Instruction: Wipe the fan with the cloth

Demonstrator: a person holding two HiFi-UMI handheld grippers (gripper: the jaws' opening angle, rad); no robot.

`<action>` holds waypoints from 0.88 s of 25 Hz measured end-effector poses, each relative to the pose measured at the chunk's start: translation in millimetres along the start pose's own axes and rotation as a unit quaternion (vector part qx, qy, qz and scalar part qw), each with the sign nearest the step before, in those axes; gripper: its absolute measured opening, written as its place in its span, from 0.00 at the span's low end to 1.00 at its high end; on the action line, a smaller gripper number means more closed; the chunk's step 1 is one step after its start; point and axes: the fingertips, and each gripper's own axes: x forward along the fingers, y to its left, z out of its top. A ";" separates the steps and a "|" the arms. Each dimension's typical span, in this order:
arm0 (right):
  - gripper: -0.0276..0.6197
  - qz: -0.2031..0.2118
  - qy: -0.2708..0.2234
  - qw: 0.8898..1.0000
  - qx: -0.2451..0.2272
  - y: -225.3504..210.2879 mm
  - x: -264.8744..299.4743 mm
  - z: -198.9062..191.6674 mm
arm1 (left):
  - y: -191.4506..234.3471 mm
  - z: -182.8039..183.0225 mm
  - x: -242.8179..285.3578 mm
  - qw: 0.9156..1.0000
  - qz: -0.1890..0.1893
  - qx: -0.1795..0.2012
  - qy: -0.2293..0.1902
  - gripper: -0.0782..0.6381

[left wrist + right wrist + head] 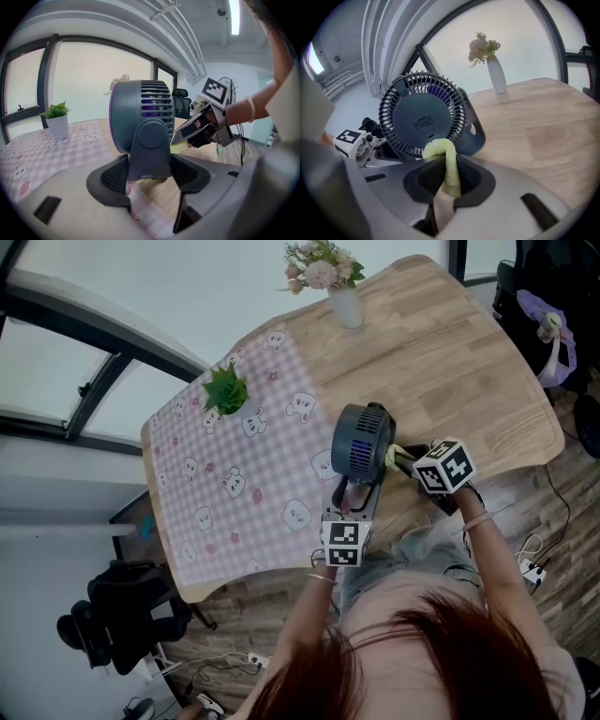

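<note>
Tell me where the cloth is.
In the right gripper view, the cloth is pinched in the right tongs, its tip at the fan's lower grille.

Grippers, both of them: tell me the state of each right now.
Left gripper: closed on the stand of the fan.
Right gripper: closed on the yellow cloth.
</note>
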 end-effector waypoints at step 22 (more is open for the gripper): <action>0.12 -0.034 -0.013 0.999 -0.031 -31.8 -11.1 38.1 | -0.2 0.3 0.0 1.000 -0.004 0.000 0.009 0.50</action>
